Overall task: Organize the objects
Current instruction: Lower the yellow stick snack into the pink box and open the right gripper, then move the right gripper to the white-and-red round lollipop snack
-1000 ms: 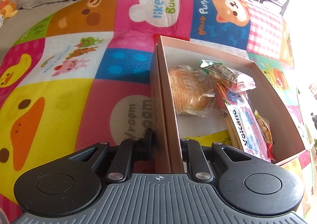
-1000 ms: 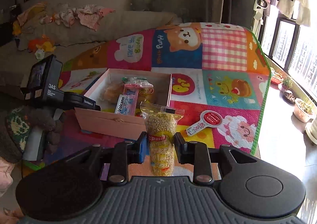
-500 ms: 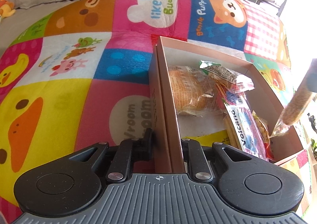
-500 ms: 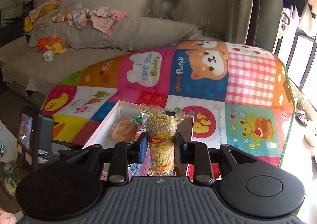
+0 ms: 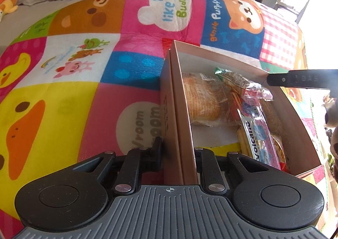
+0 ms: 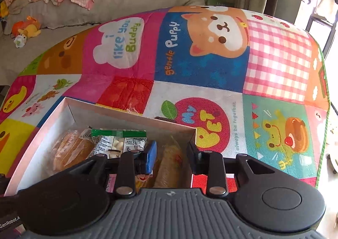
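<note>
Two claws, one box. Left claw (image 5: 178, 150): pinches the near wall of the cardboard box (image 5: 300, 124), one finger outside and one inside, likely to steady it on the play mat (image 5: 63, 91). Right claw (image 6: 171, 157): spread, empty, poised low over the box's right end, tilted down. Grain packet (image 6: 169, 167): lies inside the box below it, beside the bread (image 6: 69, 152) and other snacks.

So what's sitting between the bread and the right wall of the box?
The left wrist view shows a Volcano packet and the grain bag between the bread and the box wall.
</note>
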Motion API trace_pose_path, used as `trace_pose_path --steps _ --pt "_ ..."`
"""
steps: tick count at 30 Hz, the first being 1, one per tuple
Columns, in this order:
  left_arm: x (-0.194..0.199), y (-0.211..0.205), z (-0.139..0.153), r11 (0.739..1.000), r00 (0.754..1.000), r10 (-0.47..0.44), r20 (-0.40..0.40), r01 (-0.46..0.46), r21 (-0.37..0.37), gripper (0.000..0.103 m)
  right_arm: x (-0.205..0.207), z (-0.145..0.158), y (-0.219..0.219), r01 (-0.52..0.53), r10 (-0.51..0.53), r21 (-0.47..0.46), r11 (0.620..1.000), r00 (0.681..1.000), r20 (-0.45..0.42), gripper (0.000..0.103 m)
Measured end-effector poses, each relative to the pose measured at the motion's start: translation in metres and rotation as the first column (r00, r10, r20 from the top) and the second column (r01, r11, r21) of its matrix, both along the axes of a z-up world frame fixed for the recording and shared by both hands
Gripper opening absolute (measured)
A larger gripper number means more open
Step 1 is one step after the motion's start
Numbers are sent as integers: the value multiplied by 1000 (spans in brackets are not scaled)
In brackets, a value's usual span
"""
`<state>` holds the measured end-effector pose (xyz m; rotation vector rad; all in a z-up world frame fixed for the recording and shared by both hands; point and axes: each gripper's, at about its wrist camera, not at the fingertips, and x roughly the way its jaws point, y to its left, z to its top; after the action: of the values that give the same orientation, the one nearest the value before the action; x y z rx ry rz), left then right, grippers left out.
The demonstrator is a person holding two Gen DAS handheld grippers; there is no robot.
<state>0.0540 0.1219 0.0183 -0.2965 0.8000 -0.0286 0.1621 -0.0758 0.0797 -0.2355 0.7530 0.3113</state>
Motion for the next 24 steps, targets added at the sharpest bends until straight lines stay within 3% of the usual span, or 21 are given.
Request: trace_pose_path --steps 2,7,11,16,21,24 --pt "0 0 0 1000 1000 3 0 -3 -3 20 -6 7 -11 3 -3 29 1000 1000 18 48" --pt "-1 0 0 1000 1000 21 0 -21 -14 20 -38 22 -60 65 -71 68 996 993 90 69" --pt "-1 -1 0 999 999 40 -5 -40 -14 19 -68 7 -107 164 -171 79 983 982 77 86" --pt "0 -9 2 997 997 70 -15 -70 18 18 -89 -37 -135 209 -209 16 978 978 9 86" --pt "1 -15 4 996 996 80 -28 -79 43 18 -65 -55 -152 284 -275 154 947 958 -75 86" --pt "0 -17 4 996 997 76 -31 -74 44 18 -37 -64 -149 306 -292 175 936 951 -99 86"
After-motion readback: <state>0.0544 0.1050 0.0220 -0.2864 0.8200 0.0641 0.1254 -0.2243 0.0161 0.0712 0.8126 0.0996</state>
